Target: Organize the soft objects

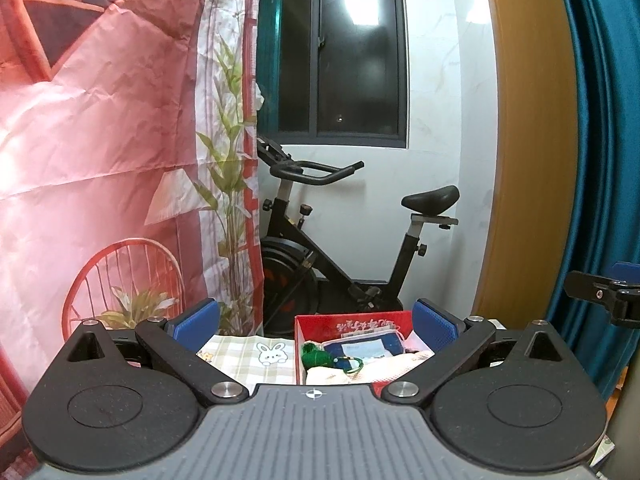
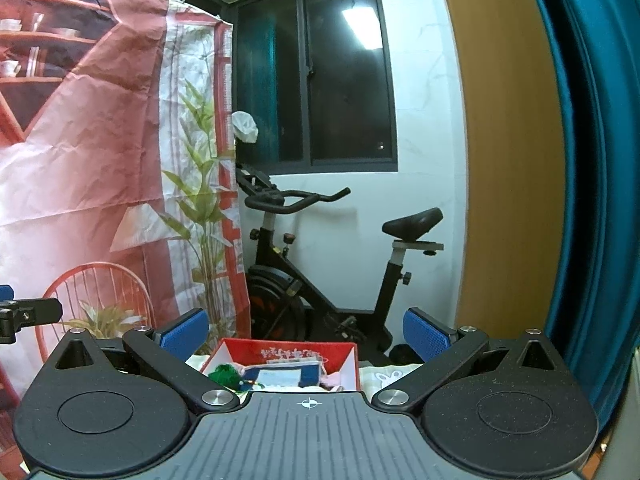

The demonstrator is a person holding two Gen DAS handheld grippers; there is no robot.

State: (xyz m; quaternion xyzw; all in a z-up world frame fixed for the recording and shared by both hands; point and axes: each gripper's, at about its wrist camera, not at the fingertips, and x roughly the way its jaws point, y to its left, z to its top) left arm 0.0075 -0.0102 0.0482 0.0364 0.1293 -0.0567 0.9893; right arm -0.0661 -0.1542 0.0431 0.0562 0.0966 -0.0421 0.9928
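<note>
A red box (image 1: 352,319) stands on a checked cloth with a rabbit print (image 1: 256,356). It holds soft things: a green yarn ball (image 1: 314,354), a blue-edged pouch (image 1: 362,346) and cream fabric (image 1: 392,366). My left gripper (image 1: 316,320) is open and empty, raised above the box's near side. My right gripper (image 2: 306,334) is open and empty, held above the same red box (image 2: 288,350), where the green yarn (image 2: 225,374) and blue pouch (image 2: 280,376) show. Each gripper shows at the edge of the other's view.
A black exercise bike (image 1: 320,248) stands behind the table under a dark window (image 1: 340,48). A red printed backdrop (image 1: 100,140) hangs at the left. A wooden panel (image 1: 524,140) and teal curtain (image 1: 600,140) are at the right.
</note>
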